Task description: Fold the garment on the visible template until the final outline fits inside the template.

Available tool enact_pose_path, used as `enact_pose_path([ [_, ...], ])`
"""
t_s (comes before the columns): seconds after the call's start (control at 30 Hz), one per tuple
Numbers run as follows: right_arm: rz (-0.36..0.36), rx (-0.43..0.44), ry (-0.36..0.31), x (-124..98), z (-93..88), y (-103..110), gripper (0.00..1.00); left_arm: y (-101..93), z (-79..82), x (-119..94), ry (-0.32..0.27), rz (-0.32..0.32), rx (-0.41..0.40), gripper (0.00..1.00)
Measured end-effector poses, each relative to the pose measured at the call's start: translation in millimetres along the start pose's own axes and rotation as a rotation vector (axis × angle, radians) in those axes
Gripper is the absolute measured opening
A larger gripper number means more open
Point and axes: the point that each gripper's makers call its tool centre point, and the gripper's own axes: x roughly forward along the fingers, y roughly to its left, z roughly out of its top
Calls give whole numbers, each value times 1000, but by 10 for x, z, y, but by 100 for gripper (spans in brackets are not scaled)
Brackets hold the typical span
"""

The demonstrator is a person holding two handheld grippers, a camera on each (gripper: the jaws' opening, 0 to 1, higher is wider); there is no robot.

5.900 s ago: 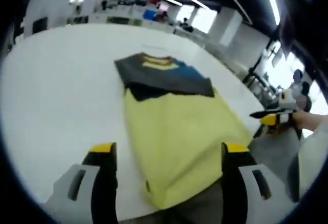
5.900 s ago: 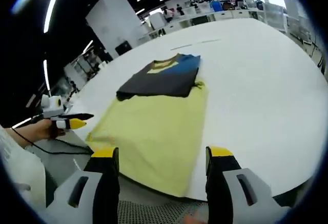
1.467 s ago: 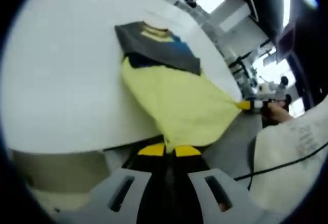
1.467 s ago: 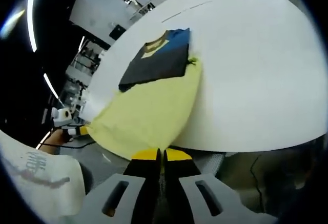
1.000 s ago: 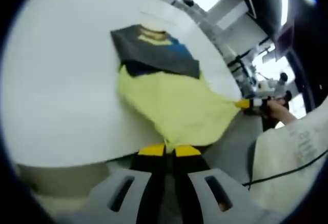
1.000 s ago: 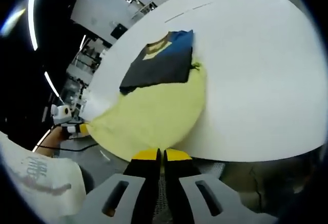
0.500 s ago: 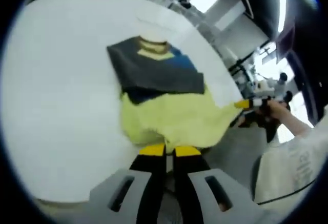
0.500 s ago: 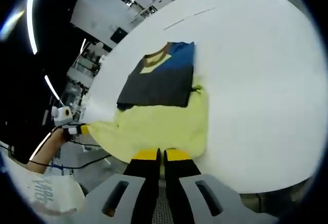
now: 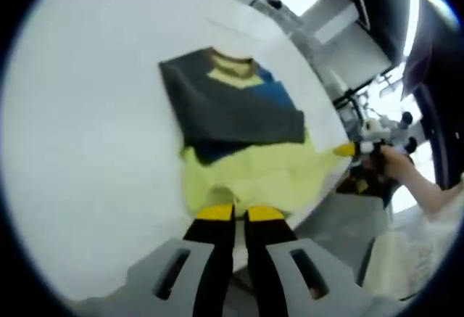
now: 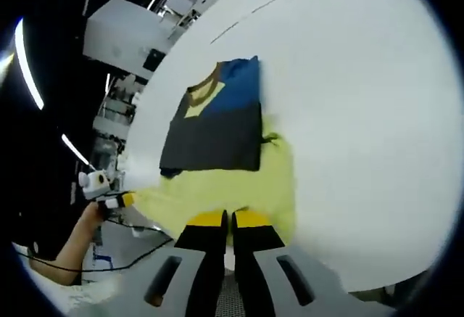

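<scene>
Since the earlier frame, my closed left gripper [image 9: 240, 213] and right gripper [image 10: 230, 219] have carried the shirt [image 9: 239, 125] hem up over the table [image 9: 80, 114], pinched so both corners fold together.

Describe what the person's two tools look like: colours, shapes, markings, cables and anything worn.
Each tool has light grey slotted bodies, black jaws and yellow tips: the left tool and the right tool. In the right gripper view a black cable trails below the far left tool, which carries a small white-and-black box. A pale sleeve shows in the left gripper view.
</scene>
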Motion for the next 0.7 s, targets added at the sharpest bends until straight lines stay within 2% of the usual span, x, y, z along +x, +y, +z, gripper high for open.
enact_pose_path([
  [0.1, 13, 82, -3, 53, 106, -50, 3, 52, 78, 46, -1, -1, -37, 1],
  [0.23, -14, 102, 24, 132, 141, -170, 3, 101, 152, 96, 1, 3, -60, 1],
  [0.37, -11, 104, 32, 191, 170, -186, 3, 132, 240, 154, -3, -5, -100, 1],
  [0.7, 0, 252, 16, 309, 348, -268, 3, 240, 426, 300, -3, -24, -202, 1],
])
